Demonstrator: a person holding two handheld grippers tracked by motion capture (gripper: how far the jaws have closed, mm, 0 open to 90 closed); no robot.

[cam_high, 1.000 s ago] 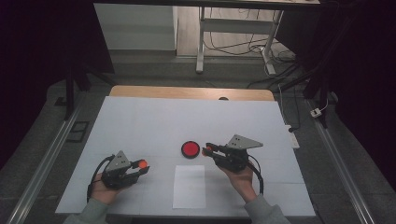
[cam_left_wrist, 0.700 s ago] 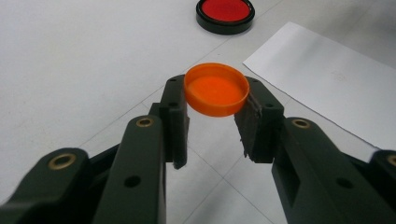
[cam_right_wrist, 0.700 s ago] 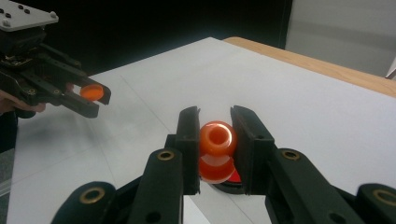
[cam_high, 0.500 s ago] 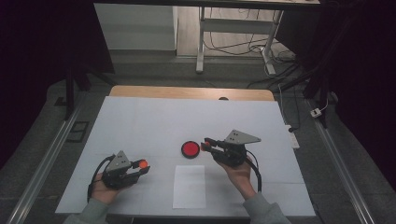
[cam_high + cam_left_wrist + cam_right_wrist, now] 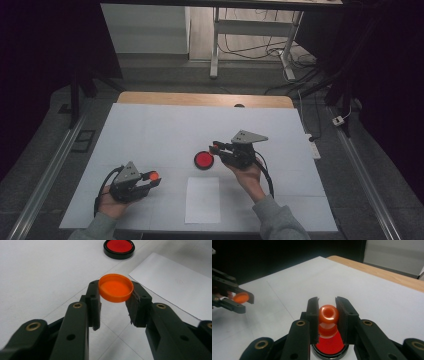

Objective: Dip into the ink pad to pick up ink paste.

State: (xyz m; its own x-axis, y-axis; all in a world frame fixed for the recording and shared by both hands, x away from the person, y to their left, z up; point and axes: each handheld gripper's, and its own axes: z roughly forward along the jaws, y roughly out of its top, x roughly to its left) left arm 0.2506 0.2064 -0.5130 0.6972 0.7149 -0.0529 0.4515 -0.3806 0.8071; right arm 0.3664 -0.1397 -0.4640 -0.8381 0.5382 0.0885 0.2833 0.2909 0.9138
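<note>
Left gripper (image 5: 115, 302) clamps orange cap (image 5: 115, 287); right gripper (image 5: 328, 315) grips bottle (image 5: 328, 315) above red dish (image 5: 329, 346), mid-tabletop. Capping pending.

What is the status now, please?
Left gripper shut on orange cap, above table. Right gripper shut on orange knob, over red pad. Paper nearby, nothing in the way.
</note>
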